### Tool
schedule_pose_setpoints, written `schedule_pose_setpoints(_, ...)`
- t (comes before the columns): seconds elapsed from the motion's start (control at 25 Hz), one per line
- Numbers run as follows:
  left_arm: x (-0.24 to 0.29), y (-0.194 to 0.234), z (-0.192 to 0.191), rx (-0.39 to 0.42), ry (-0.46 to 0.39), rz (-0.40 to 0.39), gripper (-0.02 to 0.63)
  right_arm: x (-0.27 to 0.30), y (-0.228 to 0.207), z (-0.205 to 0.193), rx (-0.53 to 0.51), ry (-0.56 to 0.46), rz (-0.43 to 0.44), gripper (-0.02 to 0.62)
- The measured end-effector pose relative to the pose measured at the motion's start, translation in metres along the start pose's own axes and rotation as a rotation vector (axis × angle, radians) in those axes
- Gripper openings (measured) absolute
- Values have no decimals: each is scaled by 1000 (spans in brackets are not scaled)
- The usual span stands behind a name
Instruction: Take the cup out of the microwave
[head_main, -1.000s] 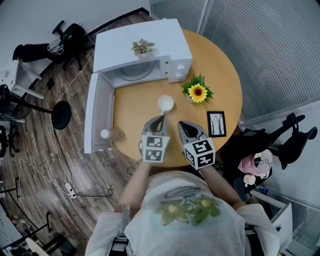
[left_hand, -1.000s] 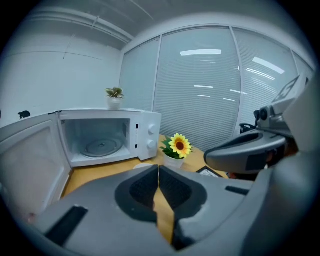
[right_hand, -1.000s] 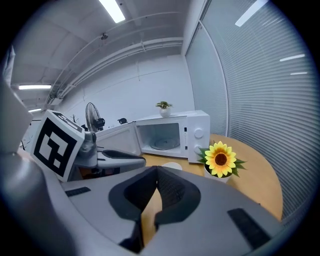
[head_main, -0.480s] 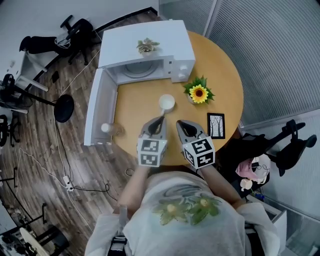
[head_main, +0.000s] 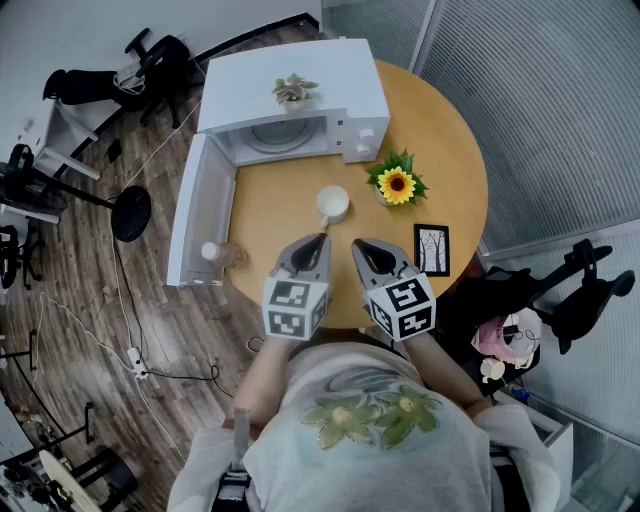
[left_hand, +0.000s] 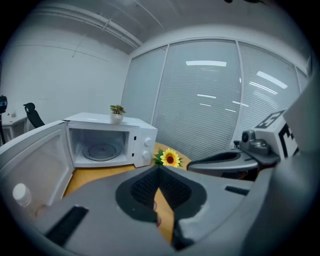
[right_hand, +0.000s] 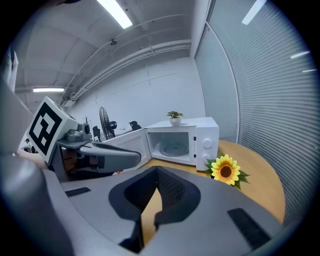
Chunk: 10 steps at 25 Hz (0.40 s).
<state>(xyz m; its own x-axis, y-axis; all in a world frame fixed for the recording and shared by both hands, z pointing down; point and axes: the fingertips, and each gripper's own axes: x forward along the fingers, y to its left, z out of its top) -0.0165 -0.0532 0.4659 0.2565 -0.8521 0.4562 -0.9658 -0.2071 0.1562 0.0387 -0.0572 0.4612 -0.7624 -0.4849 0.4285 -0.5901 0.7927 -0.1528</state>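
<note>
The microwave (head_main: 290, 95) is standing open and empty. The left gripper (head_main: 321, 239) is hovering clenched on nothing, with the white cup (head_main: 333, 205) sitting on the table (head_main: 445, 150) just beyond. The right gripper (head_main: 357, 243) is likewise pinched shut, empty. The cup is probably light, rigid, slick and breakable, so its rim wall is looking best to pinch.

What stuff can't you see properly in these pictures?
- White cup: gripper views, blocked by the grey bodies of the left tool and right tool.
- Inside the white microwave: head view, its roof covers most of it.
- Small clear bottle: left gripper view, blurred near the edge.
</note>
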Motion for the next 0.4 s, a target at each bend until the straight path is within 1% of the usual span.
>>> schedule_pose_setpoints(0.16,-1,-5,2,9,3,-13,3,-2,1,1,0,-1,-1,17)
schedule_pose_setpoints(0.4,2,-10,-8,40,16,-18,3,-5,2,-3,2,4,-2,17)
